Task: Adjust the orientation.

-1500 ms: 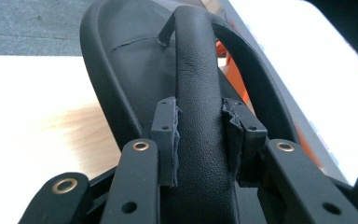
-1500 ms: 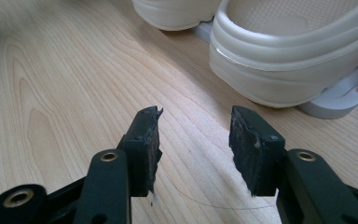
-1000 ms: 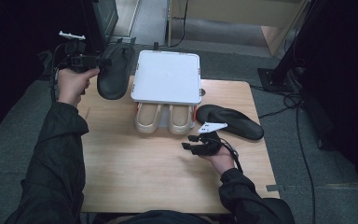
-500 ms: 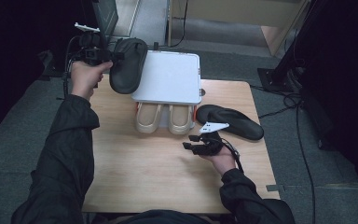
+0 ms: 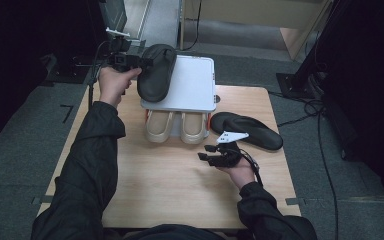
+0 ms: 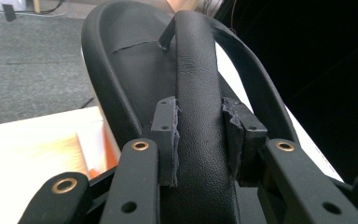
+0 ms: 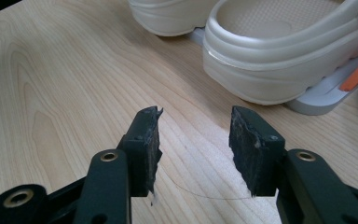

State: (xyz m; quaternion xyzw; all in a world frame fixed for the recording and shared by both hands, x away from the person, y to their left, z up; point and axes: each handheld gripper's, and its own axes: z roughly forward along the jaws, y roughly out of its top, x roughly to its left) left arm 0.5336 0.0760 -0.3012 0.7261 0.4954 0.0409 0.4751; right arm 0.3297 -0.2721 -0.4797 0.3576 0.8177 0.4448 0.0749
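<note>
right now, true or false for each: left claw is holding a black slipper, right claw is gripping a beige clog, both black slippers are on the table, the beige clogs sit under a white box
1. The left claw grips a black slipper by its strap. True.
2. The right claw is gripping a beige clog. False: it is open over bare table, holding nothing.
3. Both black slippers lie on the table. False: only the second slipper lies there; the other is held up in the air.
4. The beige clogs sit partly under the white box. True.

Wooden table (image 5: 170, 190), white rack (image 5: 190, 85), black sandal (image 5: 247, 130)
</note>
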